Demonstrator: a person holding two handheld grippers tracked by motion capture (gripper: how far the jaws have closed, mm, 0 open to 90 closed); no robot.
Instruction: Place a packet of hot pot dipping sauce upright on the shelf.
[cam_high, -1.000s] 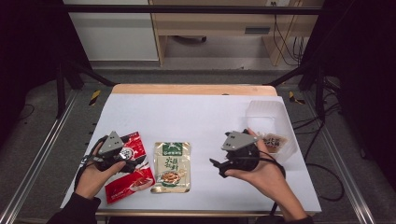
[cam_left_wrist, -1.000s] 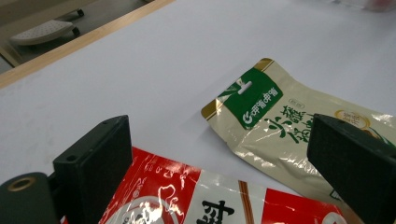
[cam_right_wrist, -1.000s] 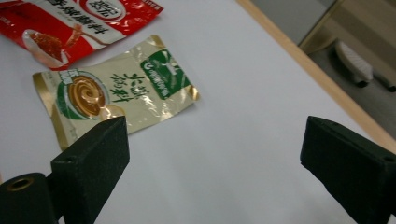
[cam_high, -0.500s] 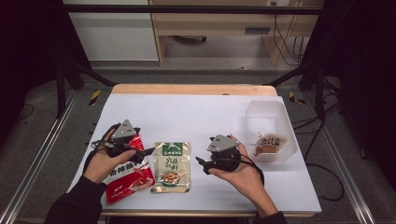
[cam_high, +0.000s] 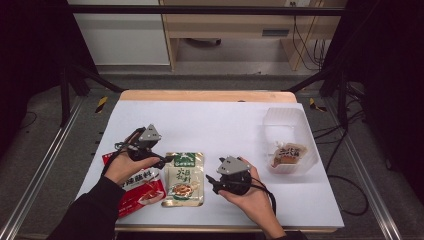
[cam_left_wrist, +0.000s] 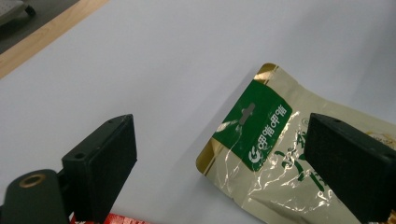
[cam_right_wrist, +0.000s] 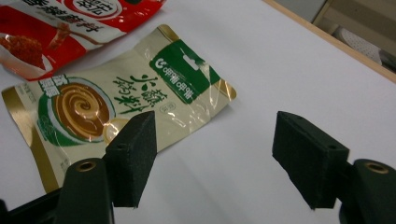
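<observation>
Jaws on our right gripper (cam_right_wrist: 212, 158) have just been closing, nothing between; left gripper (cam_left_wrist: 224, 158) gapes empty. We slide low under the green pouch's (cam_high: 184, 178) edge.

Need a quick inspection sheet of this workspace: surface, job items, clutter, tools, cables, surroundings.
Surface: white table, wooden far edge.
Job's things: gold-green pouch flat; red pouch beside it, partly under the left hand; clear bin holds one packet.
Clutter: nothing seen.
Grippers: left tool open above the gold-green pouch's top corner; right tool has just been closing, nothing between its jaws.
Cables: black leads trail from the tools.
Surroundings: dark floor, metal rails, cabinets behind.
</observation>
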